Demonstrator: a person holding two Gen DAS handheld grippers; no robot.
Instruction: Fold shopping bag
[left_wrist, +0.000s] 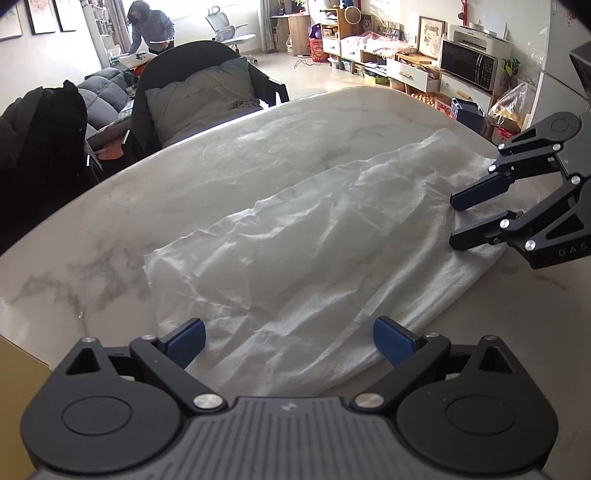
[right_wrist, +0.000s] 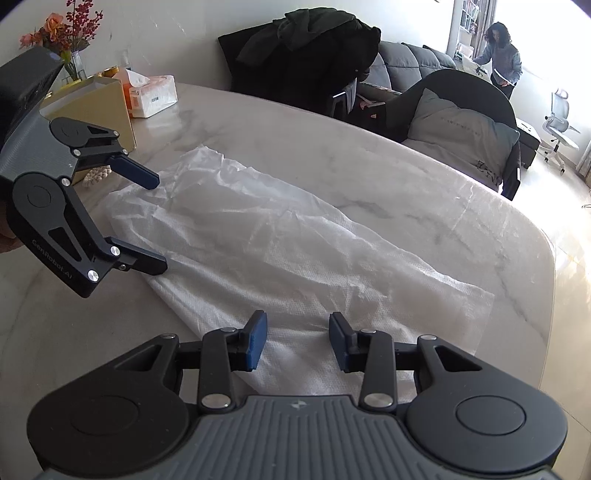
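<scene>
A white crinkled shopping bag (left_wrist: 303, 251) lies flat as a long strip on the marble table (left_wrist: 184, 184); it also shows in the right wrist view (right_wrist: 280, 251). My left gripper (left_wrist: 290, 341) is open wide, its jaws astride one end of the bag, empty; it also shows in the right wrist view (right_wrist: 159, 223). My right gripper (right_wrist: 297, 341) is open over the other end of the bag, holding nothing; in the left wrist view it (left_wrist: 456, 223) hovers with its fingertips just at the bag's edge.
A gold box (right_wrist: 99, 107), a tissue box (right_wrist: 151, 94) and a vase of flowers (right_wrist: 66, 40) stand at the table's far side. Dark chairs with coats (right_wrist: 306, 55) and a cushion (left_wrist: 207, 99) line the table edge. A person (left_wrist: 149, 27) stands far back.
</scene>
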